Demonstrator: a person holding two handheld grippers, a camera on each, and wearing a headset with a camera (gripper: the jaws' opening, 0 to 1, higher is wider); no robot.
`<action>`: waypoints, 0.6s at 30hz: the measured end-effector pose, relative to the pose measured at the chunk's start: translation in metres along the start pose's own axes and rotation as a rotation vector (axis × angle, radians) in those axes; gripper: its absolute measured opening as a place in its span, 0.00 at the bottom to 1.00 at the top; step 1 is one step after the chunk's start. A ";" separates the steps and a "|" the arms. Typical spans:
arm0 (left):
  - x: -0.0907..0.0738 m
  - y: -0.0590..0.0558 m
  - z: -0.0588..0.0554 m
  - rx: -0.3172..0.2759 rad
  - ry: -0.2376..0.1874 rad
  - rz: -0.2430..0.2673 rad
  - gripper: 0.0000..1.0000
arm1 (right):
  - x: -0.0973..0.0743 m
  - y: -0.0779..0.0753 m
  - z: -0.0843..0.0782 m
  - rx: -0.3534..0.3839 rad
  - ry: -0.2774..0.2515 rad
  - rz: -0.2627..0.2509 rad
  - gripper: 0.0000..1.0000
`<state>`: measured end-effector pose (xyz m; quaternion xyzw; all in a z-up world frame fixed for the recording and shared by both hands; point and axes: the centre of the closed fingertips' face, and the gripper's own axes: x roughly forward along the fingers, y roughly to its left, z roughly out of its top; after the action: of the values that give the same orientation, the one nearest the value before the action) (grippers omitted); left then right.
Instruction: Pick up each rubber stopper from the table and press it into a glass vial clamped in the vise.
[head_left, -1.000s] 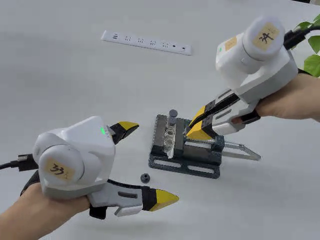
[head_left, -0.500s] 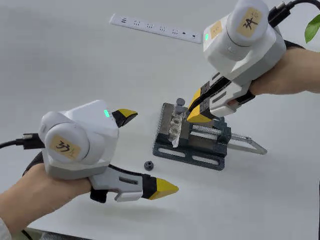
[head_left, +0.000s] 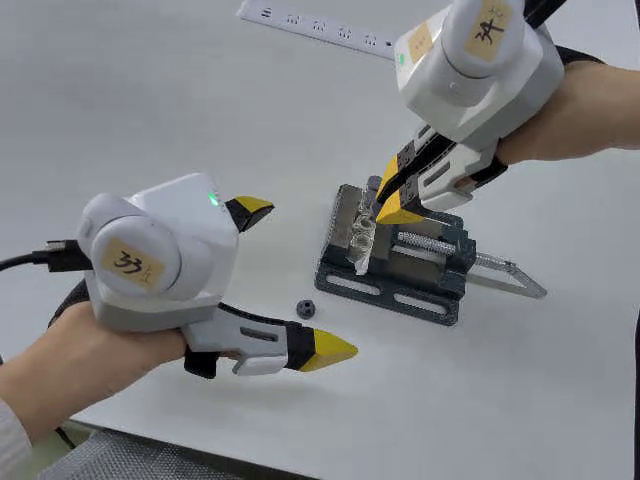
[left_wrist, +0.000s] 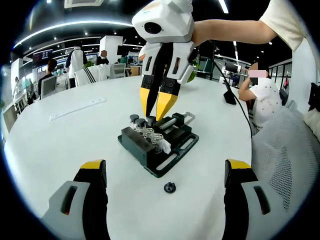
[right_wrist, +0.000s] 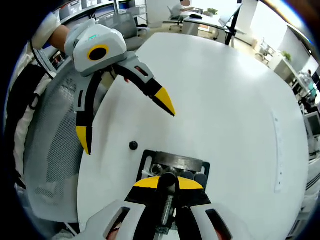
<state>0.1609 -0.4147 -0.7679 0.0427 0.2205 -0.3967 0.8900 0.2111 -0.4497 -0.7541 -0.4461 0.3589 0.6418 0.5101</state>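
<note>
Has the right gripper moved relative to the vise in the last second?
Yes: the right gripper has shifted across the vise, from its screw side toward the clamped vials.

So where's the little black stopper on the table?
In the head view, the stopper lies just left of the vise, ahead of the left gripper.

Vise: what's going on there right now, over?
Left gripper open, hovering. Right gripper shut on stopper at vise vials. Loose stopper on table. Nothing blocking.

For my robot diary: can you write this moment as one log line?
right tool: shut on stopper, at vials in vise | left tool: open, above table | spare stopper: loose on table
</note>
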 end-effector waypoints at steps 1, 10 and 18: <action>0.000 0.000 0.000 -0.002 -0.001 0.001 0.98 | 0.001 -0.001 0.000 0.001 0.002 0.000 0.06; -0.002 0.001 -0.001 -0.011 -0.004 0.007 0.98 | 0.006 -0.005 0.003 0.010 0.028 -0.009 0.05; -0.004 0.000 -0.004 -0.018 -0.002 0.008 0.96 | 0.010 -0.007 0.000 0.014 0.059 -0.017 0.05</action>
<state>0.1572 -0.4110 -0.7702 0.0350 0.2231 -0.3912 0.8922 0.2175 -0.4442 -0.7634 -0.4644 0.3745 0.6213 0.5080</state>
